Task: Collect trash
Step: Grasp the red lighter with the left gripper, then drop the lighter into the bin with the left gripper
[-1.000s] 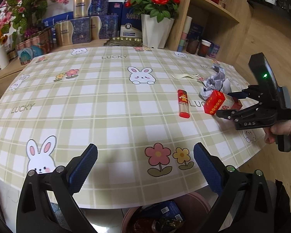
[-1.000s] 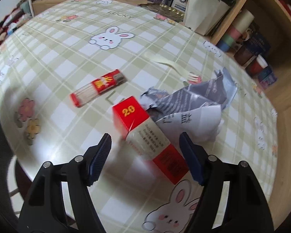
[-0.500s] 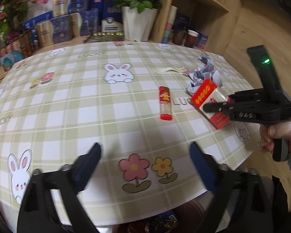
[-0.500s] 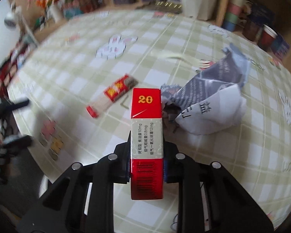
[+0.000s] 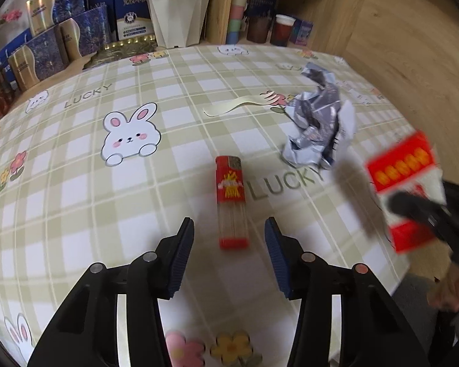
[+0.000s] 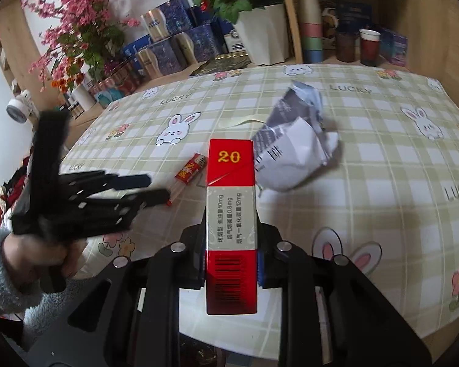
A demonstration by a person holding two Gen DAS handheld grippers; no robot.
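A slim red and clear toothpick box [image 5: 231,202] lies on the checked tablecloth [image 5: 76,183]. My left gripper [image 5: 229,244] straddles its near end, jaws closing, with a gap still showing on each side. My right gripper [image 6: 231,260] is shut on a red and white cigarette pack [image 6: 231,214], held clear above the table. The left wrist view shows that pack [image 5: 404,183] blurred at the right edge. Crumpled grey and white paper [image 5: 318,128] and a cream plastic fork [image 5: 238,105] lie further back. In the right wrist view, the left gripper [image 6: 156,188] reaches in beside the toothpick box [image 6: 191,169].
A white flower pot [image 5: 177,9], blue and gold boxes [image 5: 46,46] and cups [image 5: 283,30] on a wooden shelf line the table's far side. The table's rounded edge [image 5: 407,128] drops to wooden floor on the right. A hand in a grey fleece sleeve [image 6: 6,269] holds the left gripper.
My left gripper moved forward over the table to the toothpick box and its jaws narrowed. My right gripper shut on the cigarette pack, rolled it upright and lifted it.
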